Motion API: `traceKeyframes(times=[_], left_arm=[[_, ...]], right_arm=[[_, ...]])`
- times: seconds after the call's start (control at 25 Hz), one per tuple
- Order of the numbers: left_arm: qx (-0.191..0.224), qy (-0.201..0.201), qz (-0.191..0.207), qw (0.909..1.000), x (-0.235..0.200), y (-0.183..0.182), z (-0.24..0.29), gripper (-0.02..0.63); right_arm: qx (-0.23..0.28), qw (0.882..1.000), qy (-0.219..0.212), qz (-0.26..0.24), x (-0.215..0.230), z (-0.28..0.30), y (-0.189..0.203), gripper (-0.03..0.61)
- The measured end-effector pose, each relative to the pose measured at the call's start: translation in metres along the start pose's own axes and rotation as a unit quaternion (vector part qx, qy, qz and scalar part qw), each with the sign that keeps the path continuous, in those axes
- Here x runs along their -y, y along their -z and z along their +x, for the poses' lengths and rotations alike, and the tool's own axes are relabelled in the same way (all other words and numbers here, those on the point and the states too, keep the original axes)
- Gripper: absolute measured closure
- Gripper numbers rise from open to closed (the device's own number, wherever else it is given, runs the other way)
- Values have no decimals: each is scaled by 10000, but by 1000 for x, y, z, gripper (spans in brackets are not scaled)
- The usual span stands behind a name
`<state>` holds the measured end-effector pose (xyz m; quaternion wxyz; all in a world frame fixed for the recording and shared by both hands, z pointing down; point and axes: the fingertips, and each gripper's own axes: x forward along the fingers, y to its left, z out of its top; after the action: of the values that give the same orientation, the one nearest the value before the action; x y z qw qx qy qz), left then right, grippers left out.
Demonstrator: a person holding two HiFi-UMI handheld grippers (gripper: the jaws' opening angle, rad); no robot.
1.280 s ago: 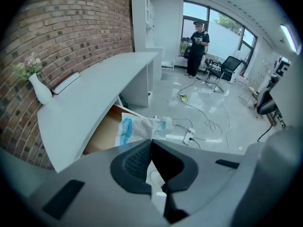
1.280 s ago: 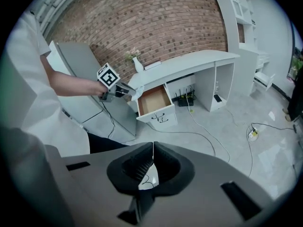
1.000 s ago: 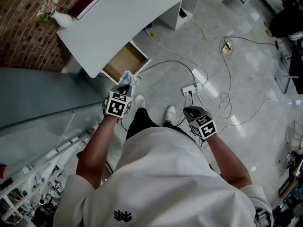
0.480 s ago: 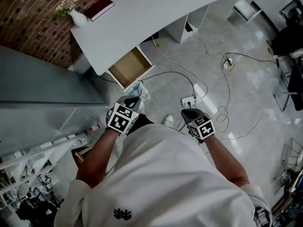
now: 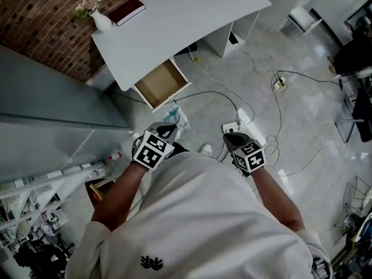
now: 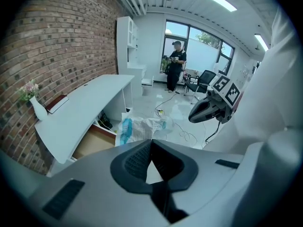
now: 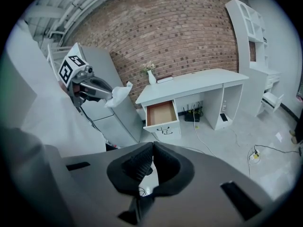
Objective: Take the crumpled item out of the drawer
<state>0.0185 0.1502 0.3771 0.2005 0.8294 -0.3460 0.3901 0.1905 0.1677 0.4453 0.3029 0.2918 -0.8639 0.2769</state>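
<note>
The crumpled item (image 5: 176,118), a white wrapper with blue print, hangs in the air from my left gripper (image 5: 168,130), whose jaws are shut on it. In the left gripper view the crumpled item (image 6: 142,127) bulges out past the closed fingertips. The wooden drawer (image 5: 161,84) stands open under the white desk (image 5: 174,22) and looks bare inside. My right gripper (image 5: 233,137) is held level at my right, shut with nothing in it. The right gripper view shows the left gripper (image 7: 91,87) with the crumpled item (image 7: 120,93), and the open drawer (image 7: 161,113).
A white vase (image 5: 100,21) and a red book (image 5: 128,10) sit on the desk's left end. A power strip (image 5: 238,123) and cables (image 5: 279,106) lie on the tiled floor. A grey cabinet (image 5: 52,121) is at my left. A person (image 6: 175,72) stands far off.
I have backed away from the desk. The left gripper has carried the crumpled item out and away from the open drawer. The right gripper has kept its place beside me.
</note>
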Motion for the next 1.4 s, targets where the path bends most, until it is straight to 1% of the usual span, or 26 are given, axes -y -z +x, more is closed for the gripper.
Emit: traceKeyframes(times=[0.64,1.0,1.4], left_arm=[[-114,102,116,9998,23,17,-5,589],[-151,75,147,9997,24,14,-5,590],[-229,97,183,9995,23,12,0,589]], right_arm=[[40,9999,-20,-101,-21,-7,13,549],[24,9997,-81,-238,-24,-7,12,549],[-32,9997,-89,-241,-18,-7,13,549]])
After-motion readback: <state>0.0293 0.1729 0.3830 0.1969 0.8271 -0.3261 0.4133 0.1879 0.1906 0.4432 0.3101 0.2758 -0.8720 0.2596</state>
